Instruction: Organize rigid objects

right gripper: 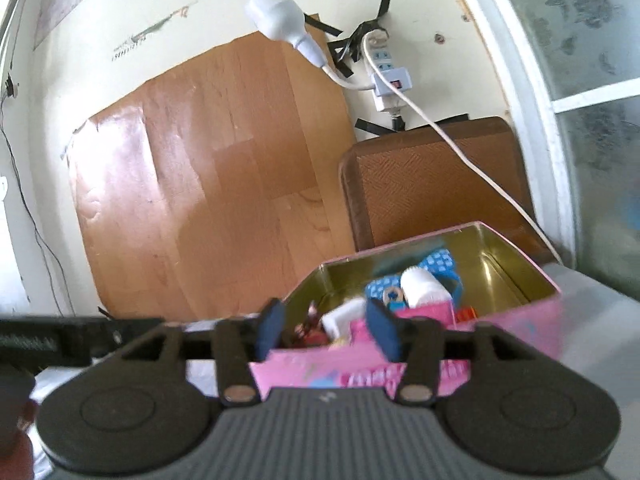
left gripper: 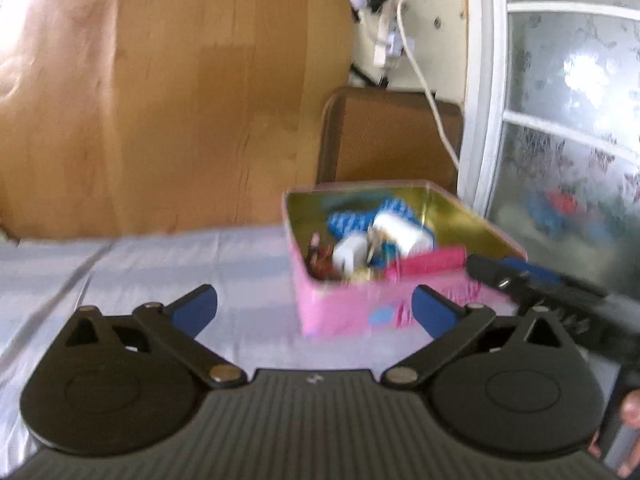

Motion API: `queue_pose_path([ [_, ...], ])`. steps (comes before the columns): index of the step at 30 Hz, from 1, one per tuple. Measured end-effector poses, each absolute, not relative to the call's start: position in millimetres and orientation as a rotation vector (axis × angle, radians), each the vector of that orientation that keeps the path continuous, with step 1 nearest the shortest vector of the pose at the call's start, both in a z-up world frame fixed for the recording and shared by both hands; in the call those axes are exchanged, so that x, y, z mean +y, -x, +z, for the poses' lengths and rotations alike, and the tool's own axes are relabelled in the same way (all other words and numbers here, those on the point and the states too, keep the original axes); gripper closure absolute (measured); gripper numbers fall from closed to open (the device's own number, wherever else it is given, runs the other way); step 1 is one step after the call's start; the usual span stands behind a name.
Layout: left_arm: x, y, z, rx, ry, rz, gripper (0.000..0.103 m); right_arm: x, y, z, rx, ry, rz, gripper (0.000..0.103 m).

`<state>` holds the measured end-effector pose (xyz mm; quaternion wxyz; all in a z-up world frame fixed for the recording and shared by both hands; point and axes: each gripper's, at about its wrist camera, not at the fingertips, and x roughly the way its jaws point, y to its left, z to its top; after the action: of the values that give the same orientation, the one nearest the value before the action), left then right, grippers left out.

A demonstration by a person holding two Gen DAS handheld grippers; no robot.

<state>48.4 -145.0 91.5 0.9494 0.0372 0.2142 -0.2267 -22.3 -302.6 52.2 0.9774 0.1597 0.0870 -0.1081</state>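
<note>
Tin [left gripper: 352, 312], pink and filled with small items, is seen at centre right on the cloth [left gripper: 140, 272]. Left gripper [left gripper: 314, 312] is spread wide, empty; right gripper [right gripper: 326, 330] is half spread, empty.

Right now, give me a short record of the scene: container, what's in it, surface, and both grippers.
container: pink tin box, lid off, gold inside
contents: white plug adapter, blue patterned item, pink piece, other small things, blurred
surface: pale grey tablecloth
left gripper: open, empty
right gripper: open, nothing gripped, at the box's near wall
</note>
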Motion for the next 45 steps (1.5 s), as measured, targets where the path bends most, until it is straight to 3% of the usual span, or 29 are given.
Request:
queue_pose_path([
  [2,-132.4,-39.9,85.4,0.494,-0.032,-0.453,0.0,-291.0,41.4,54.8,0.195,-0.337,-0.22,0.039],
  [5,-111.4,-17.9,78.4,0.467,0.007,-0.345,0.0,-274.2,65.5,56.8,0.238,-0.36,-0.236,0.001],
  [6,-106.1,-9.7,76.9,0.443,-0.006,-0.312,0.0,-269.3,72.9,58.1,0.248,-0.362,-0.24,0.0],
  [26,-112.7,33.9,75.6,0.382,-0.198,-0.086,0.0,-227.1,116.6,82.2,0.259,-0.261,-0.357,0.0],
  [45,-121.3,39.5,78.0,0.468,-0.195,-0.124,0.0,-229.9,121.0,79.4,0.266,-0.281,-0.35,0.0],
])
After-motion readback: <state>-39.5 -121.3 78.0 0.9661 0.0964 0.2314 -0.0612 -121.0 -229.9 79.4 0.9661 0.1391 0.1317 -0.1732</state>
